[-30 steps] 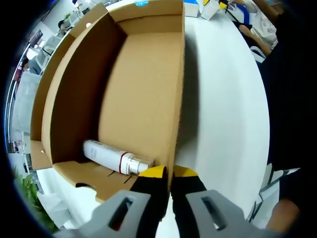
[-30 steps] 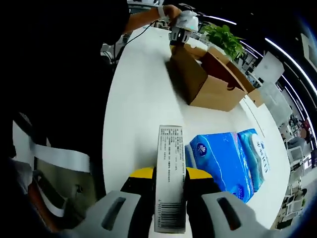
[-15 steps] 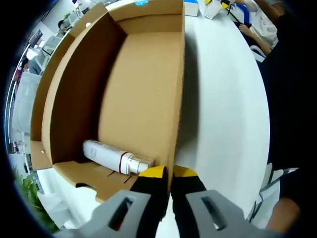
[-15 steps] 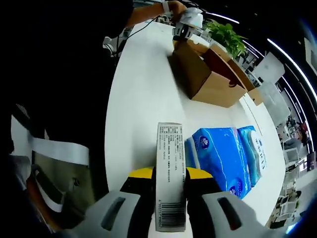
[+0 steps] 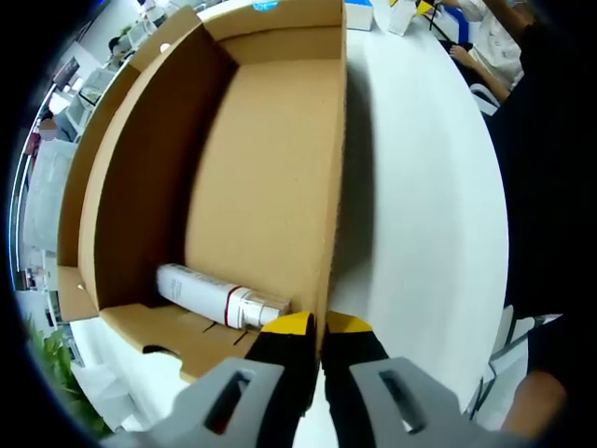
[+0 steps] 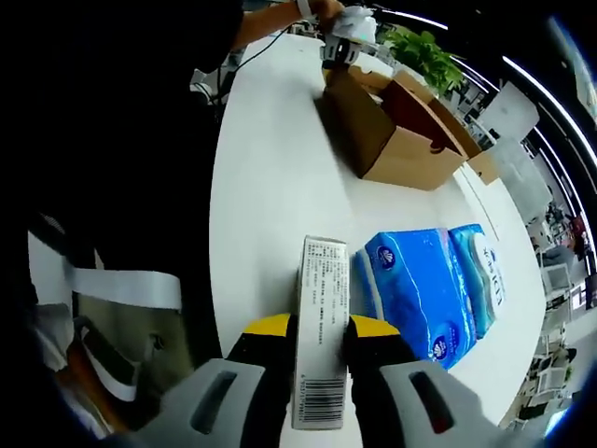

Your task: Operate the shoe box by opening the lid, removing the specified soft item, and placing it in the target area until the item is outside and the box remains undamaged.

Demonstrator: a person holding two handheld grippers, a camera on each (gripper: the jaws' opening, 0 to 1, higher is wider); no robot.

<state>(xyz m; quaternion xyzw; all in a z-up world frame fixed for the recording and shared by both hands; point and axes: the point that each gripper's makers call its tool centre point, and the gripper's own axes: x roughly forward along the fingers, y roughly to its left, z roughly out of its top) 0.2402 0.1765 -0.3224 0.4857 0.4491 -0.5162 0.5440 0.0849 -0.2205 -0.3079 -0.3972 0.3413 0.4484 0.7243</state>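
In the left gripper view, the left gripper (image 5: 320, 329) has its 2 yellow-tipped black jaws pressed close together, pinching the thin cardboard wall of the shoe box (image 5: 261, 177) between them. In the right gripper view, the right gripper (image 6: 320, 329) has its 2 jaws clamped on a slim white carton (image 6: 319, 350), which stands up between them along the jaw line. Far off in that same view, the person's hand (image 6: 322, 9) and forearm reach in from the top, holding the left gripper (image 6: 341, 39) at the box's edge.
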